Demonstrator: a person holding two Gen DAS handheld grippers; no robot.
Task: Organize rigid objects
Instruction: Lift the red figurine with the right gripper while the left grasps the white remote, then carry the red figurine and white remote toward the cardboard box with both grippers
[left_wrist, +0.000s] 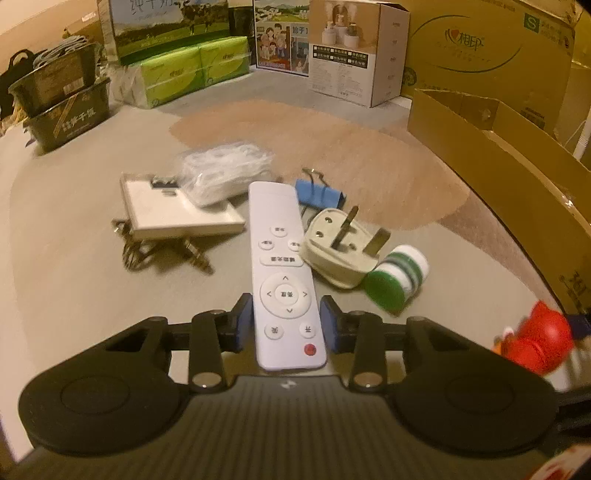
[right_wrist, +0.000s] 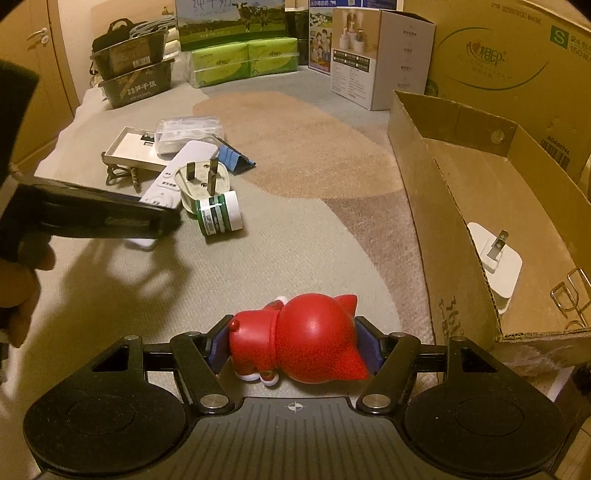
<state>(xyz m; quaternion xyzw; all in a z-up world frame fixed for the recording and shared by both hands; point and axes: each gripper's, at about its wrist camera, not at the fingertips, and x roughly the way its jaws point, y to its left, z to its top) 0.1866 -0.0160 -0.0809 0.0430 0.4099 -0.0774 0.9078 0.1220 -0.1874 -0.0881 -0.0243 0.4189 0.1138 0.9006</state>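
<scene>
My left gripper (left_wrist: 286, 323) is shut on the near end of a white remote control (left_wrist: 282, 273), which points away over the carpet. My right gripper (right_wrist: 293, 347) is shut on a red toy figure (right_wrist: 306, 339), held low over the carpet left of an open cardboard box (right_wrist: 436, 206). The toy also shows at the right edge of the left wrist view (left_wrist: 535, 338). In the box lie a white plug adapter (right_wrist: 495, 258) and a wire clip (right_wrist: 572, 295). The left gripper body shows in the right wrist view (right_wrist: 96, 214).
On the carpet lie a beige plug (left_wrist: 340, 251), a green-and-white bottle (left_wrist: 399, 280), a blue binder clip (left_wrist: 317, 192), a flat white box (left_wrist: 173, 214), a bag of white cable (left_wrist: 221, 173) and a corkscrew (left_wrist: 166, 254). Boxes and black trays (left_wrist: 62, 99) line the back.
</scene>
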